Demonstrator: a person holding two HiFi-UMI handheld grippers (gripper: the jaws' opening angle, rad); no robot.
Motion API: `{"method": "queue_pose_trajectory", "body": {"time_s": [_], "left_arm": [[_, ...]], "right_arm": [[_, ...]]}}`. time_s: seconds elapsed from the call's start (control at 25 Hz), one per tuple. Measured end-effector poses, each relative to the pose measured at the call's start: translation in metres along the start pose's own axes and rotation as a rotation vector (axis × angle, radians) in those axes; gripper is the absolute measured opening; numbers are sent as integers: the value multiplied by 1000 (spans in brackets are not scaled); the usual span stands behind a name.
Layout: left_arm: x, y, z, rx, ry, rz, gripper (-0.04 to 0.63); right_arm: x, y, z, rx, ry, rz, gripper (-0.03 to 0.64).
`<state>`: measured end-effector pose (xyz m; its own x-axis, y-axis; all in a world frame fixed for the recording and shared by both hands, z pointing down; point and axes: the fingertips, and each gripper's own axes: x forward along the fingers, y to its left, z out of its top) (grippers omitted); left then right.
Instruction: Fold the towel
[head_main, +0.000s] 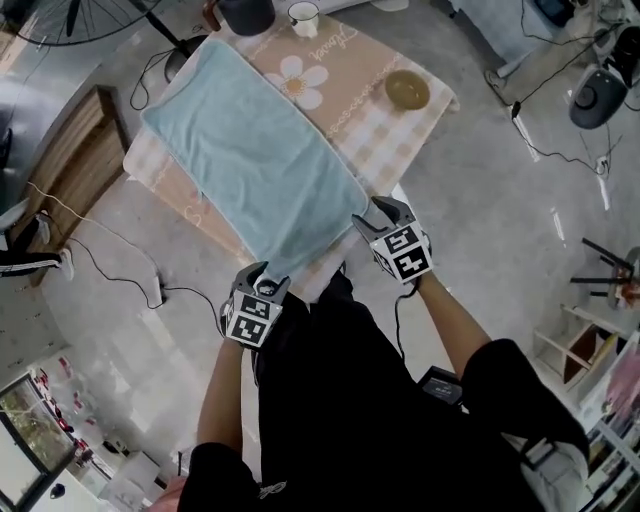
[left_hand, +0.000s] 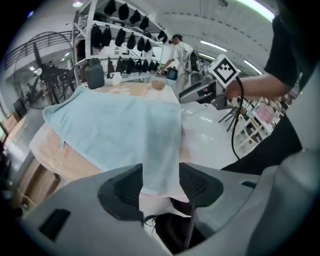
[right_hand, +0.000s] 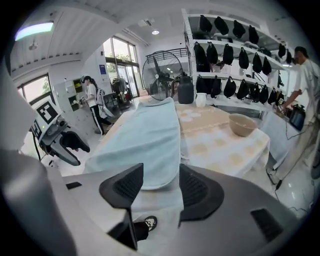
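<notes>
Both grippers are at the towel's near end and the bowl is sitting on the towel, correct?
No: the bowl sits on the checked tablecloth, clear of the towel, as the head view shows. The left gripper and right gripper are at its near end.

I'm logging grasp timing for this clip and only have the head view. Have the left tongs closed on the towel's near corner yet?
Observer: No. The left gripper view shows the left tongs standing apart, with a towel corner hanging in the gap.
Operator: And the right side?
Observer: The right tongs are apart too, and the towel's other near corner lies between them.
Operator: Is only towel in that gap?
Observer: No. The tablecloth edge shows just below that corner, also between the jaws.
</notes>
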<state>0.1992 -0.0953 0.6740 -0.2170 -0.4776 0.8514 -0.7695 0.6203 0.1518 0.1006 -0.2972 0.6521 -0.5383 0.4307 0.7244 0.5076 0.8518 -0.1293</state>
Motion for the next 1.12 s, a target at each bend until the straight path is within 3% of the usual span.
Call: {"method": "queue_pose_trajectory", "body": {"time_s": [0.2,0.28,0.4,0.64,0.76,0.84,1.0,1.12], "left_arm": [[12,-12,-15,213,93,-15,219],[17,-16,-17,247,113,-25,219],[24,-17,-15,239,108,-26,219],[32,-13,-22,244,177,-25,218],[35,-16,-24,243,192,-24,206],[37,-14,-26,225,189,-6,193],[31,-7,-28,205,179,39,68],[25,-12,-32,219,165,29,40]], "right_arm": [[13,-8,-10,18,33,22,225],[16,-10,-14,17,43,29,225],[20,-11,-21,29,60,40,224],[27,-15,-25,86,66,44,207],[30,-21,-26,85,66,12,56],[31,-21,-27,74,65,3,23],[26,-14,-29,68,55,13,17],[19,-11,-31,83,45,9,15]]}}
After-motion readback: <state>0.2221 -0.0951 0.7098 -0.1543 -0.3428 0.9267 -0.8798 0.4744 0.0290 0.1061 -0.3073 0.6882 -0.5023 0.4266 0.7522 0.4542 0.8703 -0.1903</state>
